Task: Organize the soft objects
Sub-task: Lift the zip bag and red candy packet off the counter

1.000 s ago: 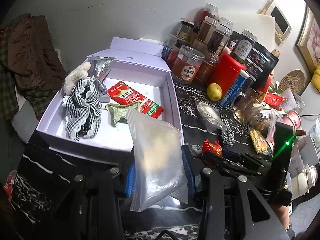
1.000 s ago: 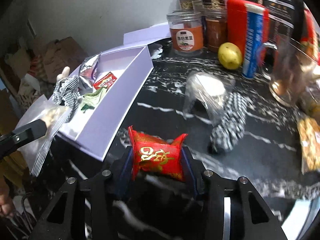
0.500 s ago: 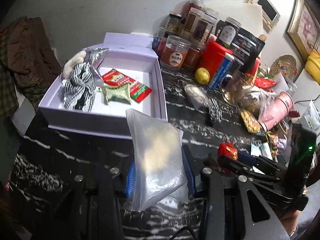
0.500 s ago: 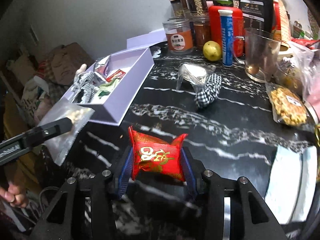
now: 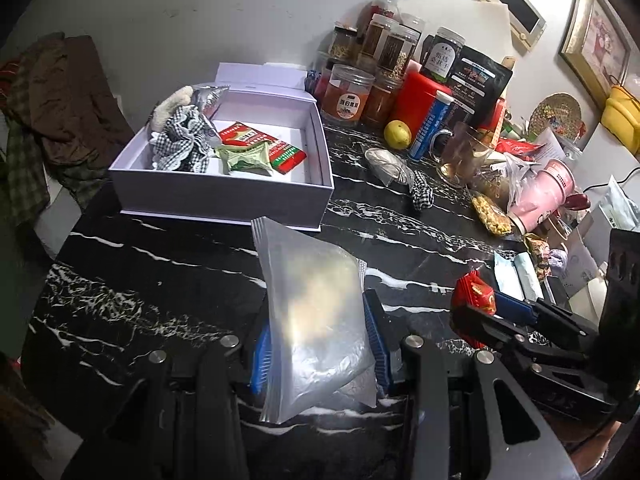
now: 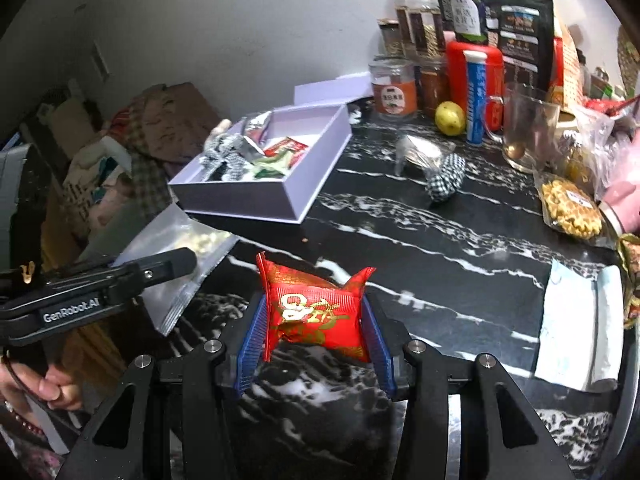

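My left gripper [image 5: 318,344] is shut on a clear zip bag [image 5: 316,316] with pale contents, held above the black marble table. A red foil snack packet [image 6: 316,312] sits pinched between the blue pads of my right gripper [image 6: 314,340]; in the left wrist view that packet [image 5: 476,294] shows at the right. The open lilac box [image 5: 224,204] stands farther back, holding a checked cloth [image 5: 182,148], a silver pouch, a green packet [image 5: 246,160] and a red sachet. A checked scrunchie [image 6: 446,178] and a small clear bag [image 6: 418,156] lie on the table right of the box.
Jars, a red canister [image 5: 420,100], a blue tube, a lemon [image 5: 397,133] and a glass mug [image 5: 466,156] crowd the back right. A waffle packet [image 6: 570,208], a pink cup [image 5: 540,192] and a white-blue pack [image 6: 576,320] lie at the right. Clothes pile at the left.
Both grippers have drawn back from the box with their loads still held; the box and the jars now look smaller and farther off.
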Tool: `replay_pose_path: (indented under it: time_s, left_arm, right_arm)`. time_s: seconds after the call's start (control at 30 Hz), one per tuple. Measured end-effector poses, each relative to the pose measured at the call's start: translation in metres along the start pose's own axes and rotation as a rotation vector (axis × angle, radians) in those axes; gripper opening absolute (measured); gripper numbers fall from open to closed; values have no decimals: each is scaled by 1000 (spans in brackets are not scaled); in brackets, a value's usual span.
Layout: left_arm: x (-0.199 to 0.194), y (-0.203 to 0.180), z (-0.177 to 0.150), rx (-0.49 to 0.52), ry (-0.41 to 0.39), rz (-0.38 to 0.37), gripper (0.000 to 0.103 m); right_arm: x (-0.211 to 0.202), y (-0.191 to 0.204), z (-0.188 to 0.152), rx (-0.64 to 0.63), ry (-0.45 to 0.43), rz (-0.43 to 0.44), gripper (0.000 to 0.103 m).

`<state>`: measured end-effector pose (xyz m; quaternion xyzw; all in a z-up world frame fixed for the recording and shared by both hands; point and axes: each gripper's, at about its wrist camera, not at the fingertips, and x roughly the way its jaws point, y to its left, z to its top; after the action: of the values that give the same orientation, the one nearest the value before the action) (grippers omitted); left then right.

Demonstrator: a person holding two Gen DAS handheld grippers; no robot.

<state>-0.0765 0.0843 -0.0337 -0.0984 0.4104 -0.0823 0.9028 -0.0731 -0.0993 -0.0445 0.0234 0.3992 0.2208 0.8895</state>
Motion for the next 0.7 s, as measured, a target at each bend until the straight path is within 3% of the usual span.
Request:
replay_pose_path:
  time_s: [0.23,0.7]
  left_arm:
    - [-16,6,10,25,-67,32,40]
    - [-31,13,68,44,-200,50,40]
  right_arm:
    - [-7,20,13,-48,-38,23,47]
    - [-4,37,74,-138,-122,73,47]
